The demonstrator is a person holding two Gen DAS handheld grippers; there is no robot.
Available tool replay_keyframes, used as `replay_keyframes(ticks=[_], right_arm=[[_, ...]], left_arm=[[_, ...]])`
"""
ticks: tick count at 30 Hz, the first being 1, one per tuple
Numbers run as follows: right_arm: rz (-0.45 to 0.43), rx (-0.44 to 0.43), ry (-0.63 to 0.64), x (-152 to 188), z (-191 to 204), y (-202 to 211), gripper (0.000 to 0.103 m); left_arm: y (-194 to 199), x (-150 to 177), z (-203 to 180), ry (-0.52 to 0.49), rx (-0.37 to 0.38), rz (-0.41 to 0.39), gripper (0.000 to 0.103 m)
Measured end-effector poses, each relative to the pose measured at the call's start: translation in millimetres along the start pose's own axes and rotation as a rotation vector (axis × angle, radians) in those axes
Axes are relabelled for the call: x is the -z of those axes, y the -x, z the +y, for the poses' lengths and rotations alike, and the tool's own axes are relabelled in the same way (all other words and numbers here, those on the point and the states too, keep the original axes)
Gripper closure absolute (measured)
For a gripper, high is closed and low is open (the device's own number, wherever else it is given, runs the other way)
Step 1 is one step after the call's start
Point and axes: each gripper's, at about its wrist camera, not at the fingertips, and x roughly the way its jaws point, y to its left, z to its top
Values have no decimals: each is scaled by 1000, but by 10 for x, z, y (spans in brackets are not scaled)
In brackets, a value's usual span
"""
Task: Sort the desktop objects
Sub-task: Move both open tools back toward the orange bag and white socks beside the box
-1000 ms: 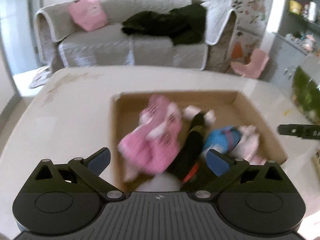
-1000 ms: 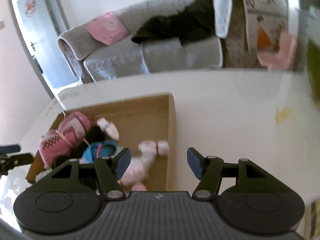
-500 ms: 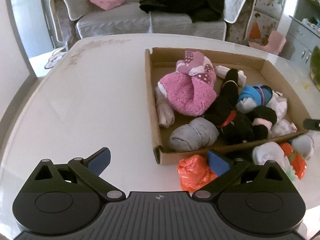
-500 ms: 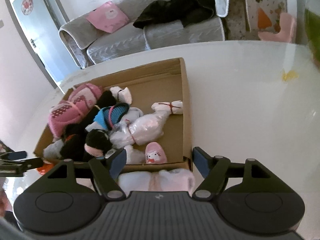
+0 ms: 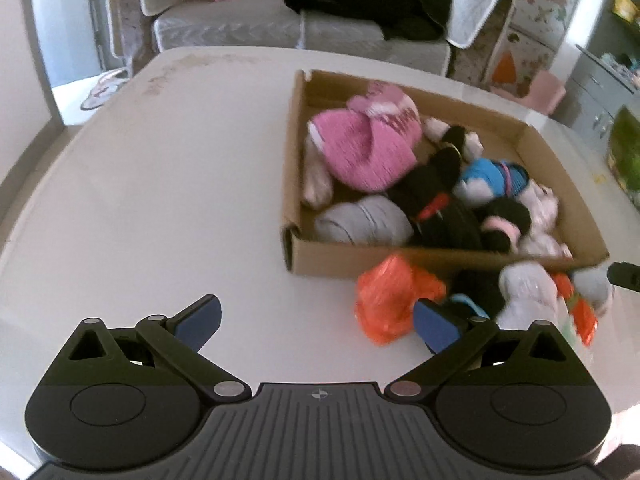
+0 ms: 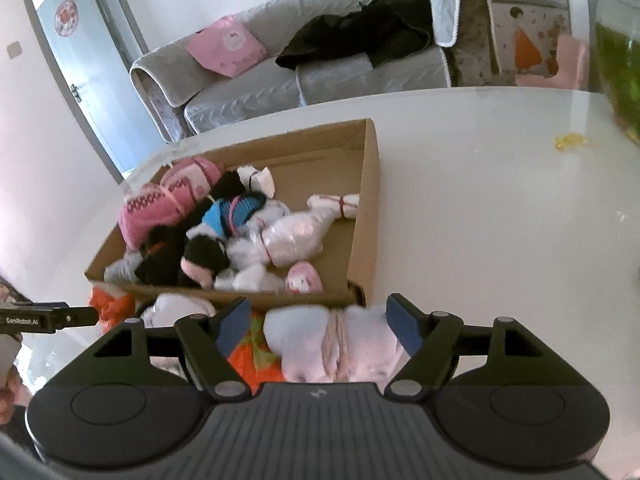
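While both grippers hover over the white table [image 5: 160, 184], the left gripper [image 5: 316, 322] gapes wide, holding nothing; the right gripper [image 6: 316, 326] stands open around a white sock bundle [image 6: 336, 344], its pads apart from it, just outside the cardboard box [image 6: 366, 216] of socks near the table's front edge.

My own gripper body hides the near end of the white sock bundle [image 6: 336, 340]. The cardboard box [image 5: 440, 258] contents blur; its near wall conceals the bundles' undersides.
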Motion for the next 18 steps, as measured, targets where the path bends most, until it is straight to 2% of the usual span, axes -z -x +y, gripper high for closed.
replay_keyframes(ticks=[2, 6, 9, 13, 15, 18], right_arm=[[15, -35, -5, 72, 28, 10, 30], [-14, -76, 28, 233, 95, 200, 32], [-50, -42, 50, 302, 98, 290, 32], [-104, 31, 9, 272, -23, 266, 32], [-101, 68, 0, 240, -75, 179, 32], [-84, 65, 6, 243, -92, 45, 32]], left_arm=[[-11, 37, -31, -9, 16, 1, 0], [30, 114, -109, -47, 43, -13, 0], [13, 134, -132, -70, 19, -28, 0], [-43, 111, -104, -41, 27, -28, 0], [-68, 102, -122, -40, 25, -33, 0], [-118, 114, -166, -46, 22, -35, 1]])
